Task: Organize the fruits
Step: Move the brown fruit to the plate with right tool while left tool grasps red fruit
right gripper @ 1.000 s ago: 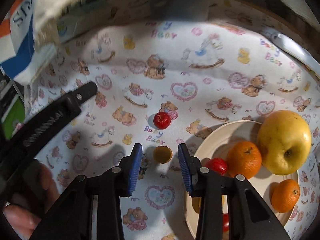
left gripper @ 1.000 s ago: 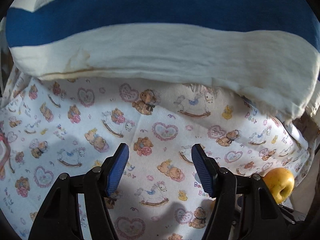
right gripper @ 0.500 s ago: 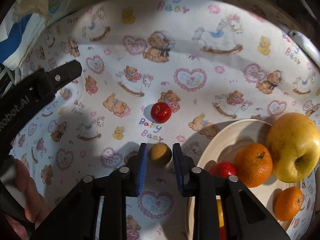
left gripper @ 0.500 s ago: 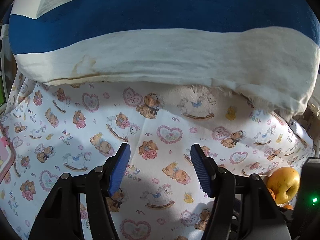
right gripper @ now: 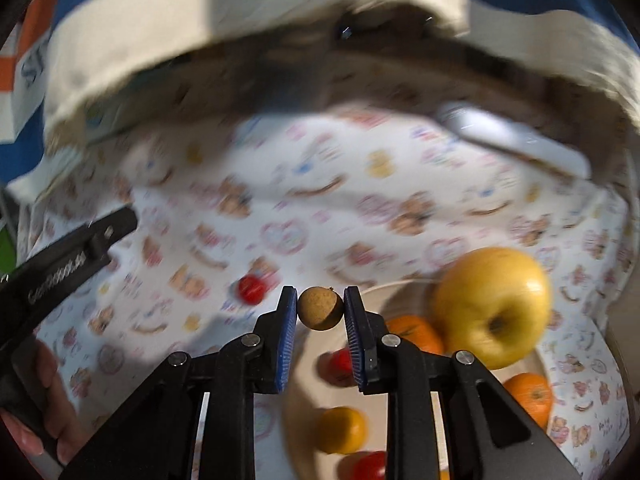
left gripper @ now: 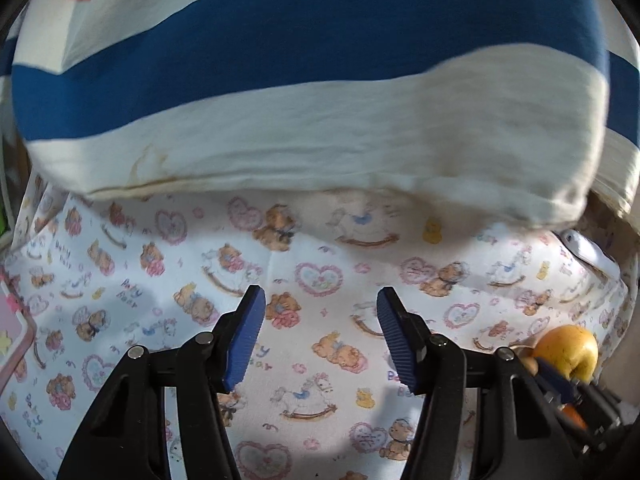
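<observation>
My right gripper (right gripper: 320,314) is shut on a small brown round fruit (right gripper: 321,308) and holds it above the left rim of a cream plate (right gripper: 298,412). The plate holds a yellow apple (right gripper: 494,306), two oranges (right gripper: 416,334), a small yellow-orange fruit (right gripper: 340,430) and small red fruits (right gripper: 340,362). A small red fruit (right gripper: 251,289) lies on the cloth left of the plate. My left gripper (left gripper: 320,336) is open and empty over the patterned cloth; it also shows in the right wrist view (right gripper: 68,264). The apple shows at the left wrist view's right edge (left gripper: 568,350).
A baby-print cloth (left gripper: 320,280) covers the table. A person's blue, white and orange striped shirt (left gripper: 300,80) hangs over the far side. A pink-edged object (left gripper: 12,336) sits at the left edge. A white flat object (right gripper: 512,140) lies at the far right.
My right gripper has closed on the small brown fruit and lifted it off the cloth toward the plate. My left gripper has stayed open and shifted only a little.
</observation>
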`<state>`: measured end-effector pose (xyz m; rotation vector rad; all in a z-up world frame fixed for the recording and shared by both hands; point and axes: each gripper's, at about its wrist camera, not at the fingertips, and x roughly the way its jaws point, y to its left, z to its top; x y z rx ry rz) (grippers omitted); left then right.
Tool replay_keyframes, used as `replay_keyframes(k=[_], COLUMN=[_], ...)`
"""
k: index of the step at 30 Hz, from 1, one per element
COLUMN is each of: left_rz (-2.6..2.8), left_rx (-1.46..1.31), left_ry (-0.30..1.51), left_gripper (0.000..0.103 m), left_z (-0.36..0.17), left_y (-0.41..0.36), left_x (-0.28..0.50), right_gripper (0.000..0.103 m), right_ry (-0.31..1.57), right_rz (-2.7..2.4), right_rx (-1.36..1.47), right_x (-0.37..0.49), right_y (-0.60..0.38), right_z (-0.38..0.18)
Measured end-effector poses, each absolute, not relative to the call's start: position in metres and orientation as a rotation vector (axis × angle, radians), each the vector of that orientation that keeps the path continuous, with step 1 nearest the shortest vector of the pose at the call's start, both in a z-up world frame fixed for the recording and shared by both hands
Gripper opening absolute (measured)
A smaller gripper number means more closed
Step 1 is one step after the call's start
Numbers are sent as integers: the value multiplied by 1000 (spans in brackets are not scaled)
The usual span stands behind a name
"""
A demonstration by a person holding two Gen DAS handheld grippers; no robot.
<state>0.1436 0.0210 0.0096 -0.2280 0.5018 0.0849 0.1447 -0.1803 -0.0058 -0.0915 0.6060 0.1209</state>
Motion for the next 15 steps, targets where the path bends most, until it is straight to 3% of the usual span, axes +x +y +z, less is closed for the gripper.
replay_keyframes(k=[6, 15], left_rz=[53, -86], left_rx=[-162, -130], left_ry=[539, 735], left_gripper=[52, 45], left_z=[13, 3], left_y=[2, -27], left_x=[148, 178], right_gripper=[25, 25], right_ry=[565, 547], right_rz=[83, 60], right_rx=[-8, 17], right_x=[140, 135], right_y=[-210, -213], right_z=[0, 3])
